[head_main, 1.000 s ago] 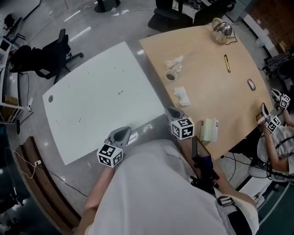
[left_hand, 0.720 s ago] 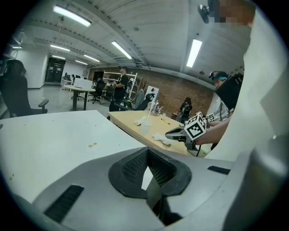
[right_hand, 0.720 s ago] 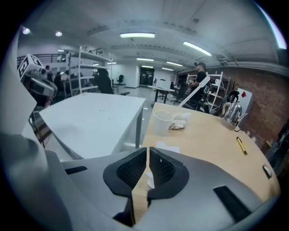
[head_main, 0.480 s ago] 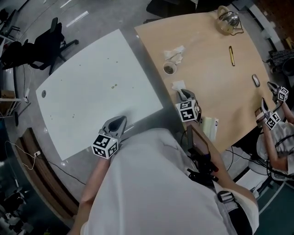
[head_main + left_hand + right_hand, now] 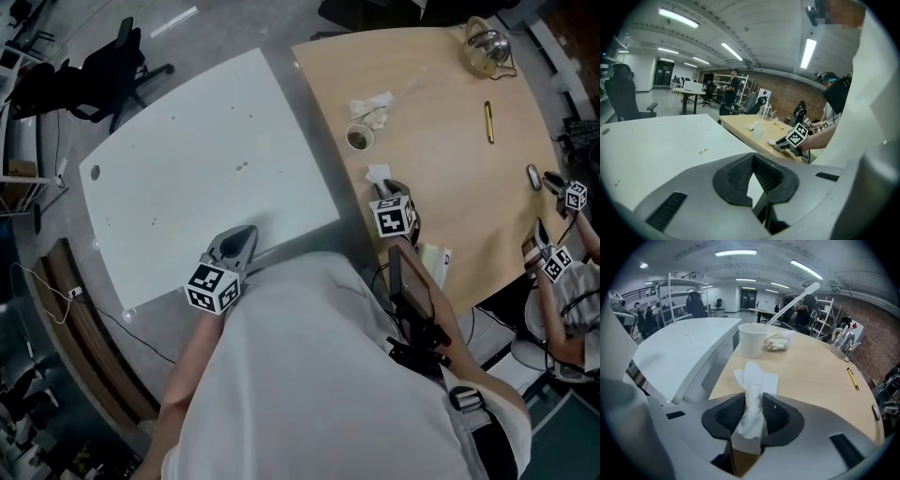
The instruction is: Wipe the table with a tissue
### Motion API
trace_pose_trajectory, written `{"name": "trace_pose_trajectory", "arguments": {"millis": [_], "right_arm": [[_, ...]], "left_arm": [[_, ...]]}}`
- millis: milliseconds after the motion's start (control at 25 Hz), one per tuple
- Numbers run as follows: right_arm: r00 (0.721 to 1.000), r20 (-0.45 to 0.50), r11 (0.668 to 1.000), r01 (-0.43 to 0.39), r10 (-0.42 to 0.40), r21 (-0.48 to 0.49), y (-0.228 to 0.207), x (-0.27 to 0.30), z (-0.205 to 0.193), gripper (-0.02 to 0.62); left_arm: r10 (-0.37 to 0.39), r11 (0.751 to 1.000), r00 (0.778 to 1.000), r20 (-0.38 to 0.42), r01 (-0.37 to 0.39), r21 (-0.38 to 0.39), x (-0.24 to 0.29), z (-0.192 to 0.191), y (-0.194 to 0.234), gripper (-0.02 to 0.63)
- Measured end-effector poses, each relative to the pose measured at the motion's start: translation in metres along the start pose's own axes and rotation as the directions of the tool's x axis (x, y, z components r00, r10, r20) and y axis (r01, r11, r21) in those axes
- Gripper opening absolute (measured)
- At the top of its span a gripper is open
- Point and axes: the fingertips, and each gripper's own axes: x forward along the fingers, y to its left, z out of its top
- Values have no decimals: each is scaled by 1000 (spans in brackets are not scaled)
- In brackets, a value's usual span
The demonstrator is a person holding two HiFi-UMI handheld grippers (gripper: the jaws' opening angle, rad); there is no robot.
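1. Fingers [image 5: 733,178] of the left gripper [image 5: 248,232] meet, empty, over the white table's [image 5: 169,187] near edge.
2. Jaws of the right gripper [image 5: 753,401] have just been opening; the tissue [image 5: 754,380] stands between them, ungripped, its length along them, on the wood table [image 5: 811,371].

wood table [image 5: 450,216] w/ light matt grain, tissue [image 5: 754,378] on it soft crumpled paper, cup [image 5: 751,341] on it matt white, white table [image 5: 187,178] nxt to it smooth

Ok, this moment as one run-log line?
right hand-held gripper: jaws just opened, tissue between | left hand-held gripper: shut, empty | white table: spotted
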Motion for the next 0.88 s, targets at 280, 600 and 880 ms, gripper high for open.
{"name": "trace_pose_trajectory", "arguments": {"millis": [280,600,880], "right_arm": [[997,62,998,-53,51,23,-3,-14,4,87],[944,179,956,-253,277,-147,90,-27,59,87],[887,164,892,-392,431,-223,159,-42,75,87]], "left_arm": [[-2,1000,1000,-9,2,-2,1,0,-9,5],[79,997,996,40,-78,-17,-18,5,9,5],[117,991,990,73,-112,-71,-35,-1,11,5]]}}
